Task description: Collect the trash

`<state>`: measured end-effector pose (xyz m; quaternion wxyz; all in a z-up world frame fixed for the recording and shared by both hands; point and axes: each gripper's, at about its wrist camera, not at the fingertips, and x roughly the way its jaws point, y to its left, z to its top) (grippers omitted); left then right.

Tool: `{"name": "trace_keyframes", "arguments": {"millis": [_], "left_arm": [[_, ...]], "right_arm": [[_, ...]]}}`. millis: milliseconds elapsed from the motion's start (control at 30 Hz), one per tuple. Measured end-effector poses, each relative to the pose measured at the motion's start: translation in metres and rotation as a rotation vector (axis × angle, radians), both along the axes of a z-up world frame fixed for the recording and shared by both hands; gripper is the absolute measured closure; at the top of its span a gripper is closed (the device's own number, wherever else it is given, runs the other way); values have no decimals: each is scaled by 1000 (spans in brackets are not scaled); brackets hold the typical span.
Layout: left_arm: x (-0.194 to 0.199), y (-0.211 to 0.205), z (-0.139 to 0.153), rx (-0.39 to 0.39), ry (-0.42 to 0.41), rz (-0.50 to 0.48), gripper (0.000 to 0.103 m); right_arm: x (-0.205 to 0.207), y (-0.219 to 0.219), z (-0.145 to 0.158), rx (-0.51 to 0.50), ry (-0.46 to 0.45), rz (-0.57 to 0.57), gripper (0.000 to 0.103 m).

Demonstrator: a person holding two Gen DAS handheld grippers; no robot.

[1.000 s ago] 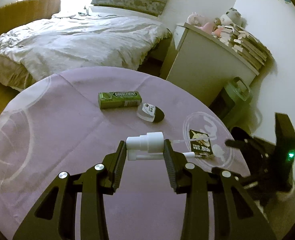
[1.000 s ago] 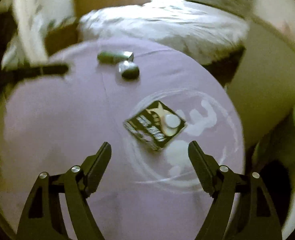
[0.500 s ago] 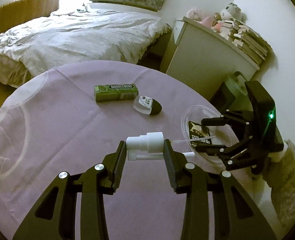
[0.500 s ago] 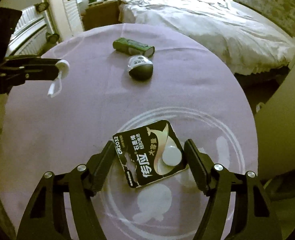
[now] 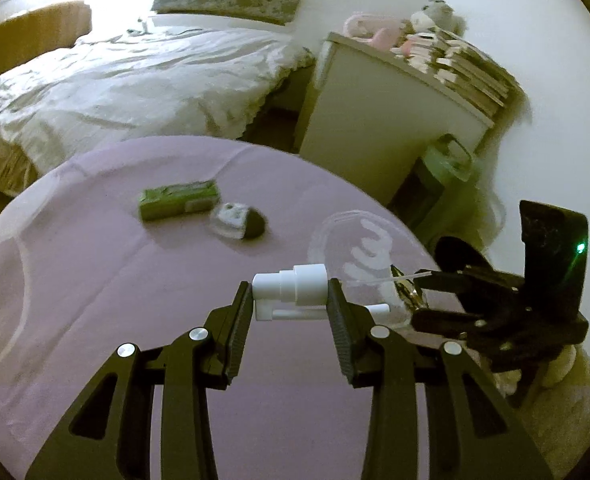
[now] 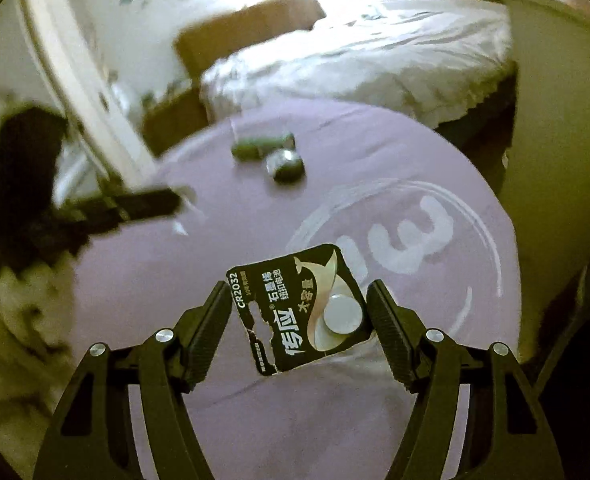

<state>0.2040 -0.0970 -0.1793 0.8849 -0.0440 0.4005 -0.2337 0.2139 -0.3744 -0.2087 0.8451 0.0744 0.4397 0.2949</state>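
Note:
My left gripper [image 5: 291, 300] is shut on a white pump spray head [image 5: 291, 286] and holds it above the purple table [image 5: 95, 280]. My right gripper [image 6: 299, 308] is shut on a black battery blister card [image 6: 299, 308], lifted off the table; it shows at the right of the left wrist view [image 5: 411, 300]. A green gum box [image 5: 179, 199] [image 6: 255, 146] and a small clear-and-black piece [image 5: 239, 220] [image 6: 286, 165] lie side by side at the table's far side.
A bed [image 5: 135, 76] stands beyond the table. A white cabinet [image 5: 375, 128] with stacked books and plush toys is at the back right, with a green bin [image 5: 443, 172] beside it.
My right gripper came down around the battery card, shut on it and lifted it off the table. My left gripper kept hold of the spray head and shifted slightly.

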Motion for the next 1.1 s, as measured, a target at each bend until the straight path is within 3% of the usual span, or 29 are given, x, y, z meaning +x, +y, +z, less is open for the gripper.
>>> {"name": "trace_keyframes", "arguments": {"millis": [133,167,200,233,300,400,467,533,600,667,767,967,1033,1100], "left_arm": [[-7,-26,12,15,-34,-56,66],[-8,-33,14,18,-44,-70,66],[-9,-43,17,20,-51,-91,66],[-10,-51,19,20,-56,-106,66],[-12,-71,23,16,-65,-146,66],[-14,-97,25,17,-80,-193,66],[-14,-105,22,17,-75,-202,66],[-11,-106,17,6,-55,-202,66],[-9,-101,13,6,-38,-187,66],[-7,-95,10,10,-29,-168,66],[-6,-78,7,11,-16,-132,66],[-8,-66,0,9,10,-106,66],[-9,-66,1,8,10,-108,66],[-12,-65,3,8,5,-110,66]], "right_arm": [[-22,-38,18,233,7,-127,34],[-26,-47,22,276,6,-154,40],[-29,-55,25,310,8,-172,58],[-34,-68,27,350,11,-215,58],[-43,-86,32,384,5,-273,58],[-47,-99,31,351,15,-294,58],[-48,-101,25,307,37,-297,58],[-52,-90,23,191,30,-273,55],[-59,-77,20,102,13,-232,32],[-69,-62,15,43,3,-168,23],[-85,-34,5,-70,-13,-32,23],[-100,20,-17,-426,-132,184,21],[-92,19,-15,-430,-127,149,34],[-85,11,-13,-384,-94,120,38]]}}
